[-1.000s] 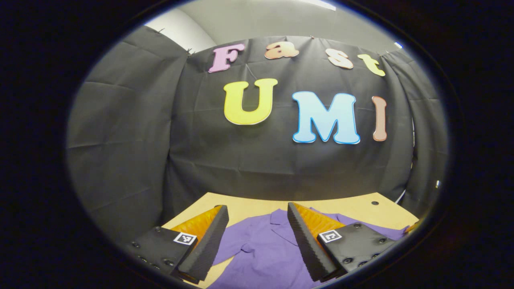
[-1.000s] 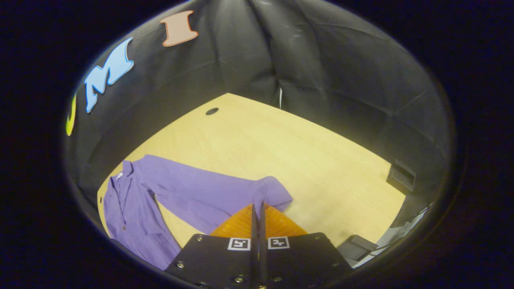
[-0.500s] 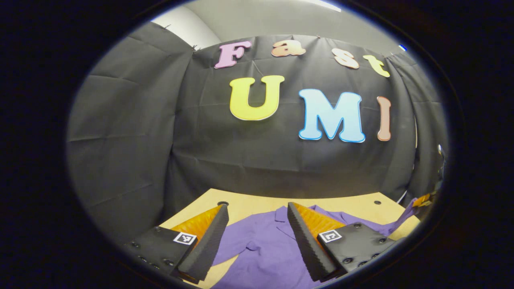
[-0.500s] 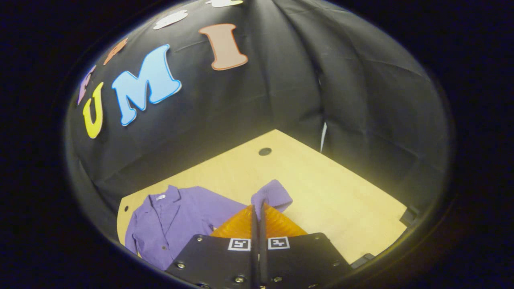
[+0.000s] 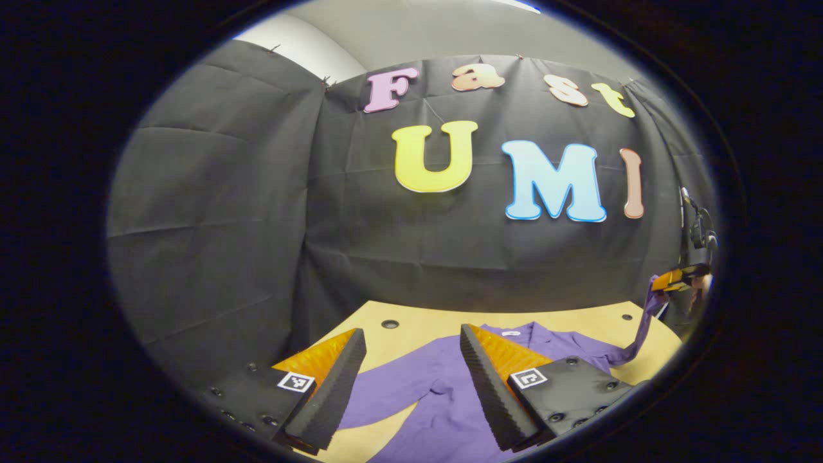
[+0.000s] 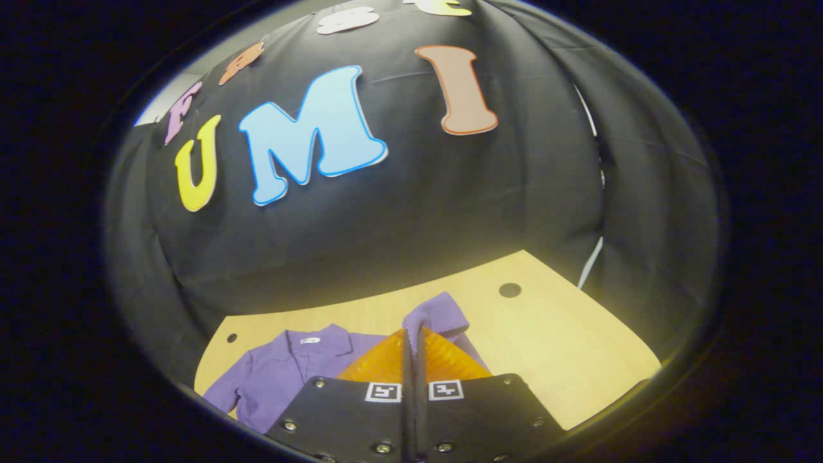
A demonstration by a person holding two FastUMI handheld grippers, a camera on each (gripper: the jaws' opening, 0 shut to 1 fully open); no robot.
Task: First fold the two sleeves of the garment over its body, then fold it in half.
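A purple shirt (image 5: 443, 392) lies on the wooden table (image 5: 566, 325), collar toward the back wall. My left gripper (image 5: 411, 333) hovers open above its body, nothing between its fingers. In the left gripper view, the right gripper (image 5: 675, 278) shows at the far right edge, raised well off the table, with the shirt's sleeve (image 5: 638, 334) hanging from it in a taut strip. In the right gripper view, my right gripper (image 6: 413, 331) is shut on the sleeve cuff (image 6: 438, 314), which bunches above the fingertips. The shirt's body and collar (image 6: 289, 366) lie below to the left.
The table (image 6: 566, 347) has round cable holes (image 6: 510, 290) near its back corners. Black cloth walls stand close behind and beside it. Bare wood stretches to the right of the shirt.
The right gripper has lifted the sleeve cuff off the table and swung toward the shirt's body. The left gripper stays open over the shirt, its view drifting slightly.
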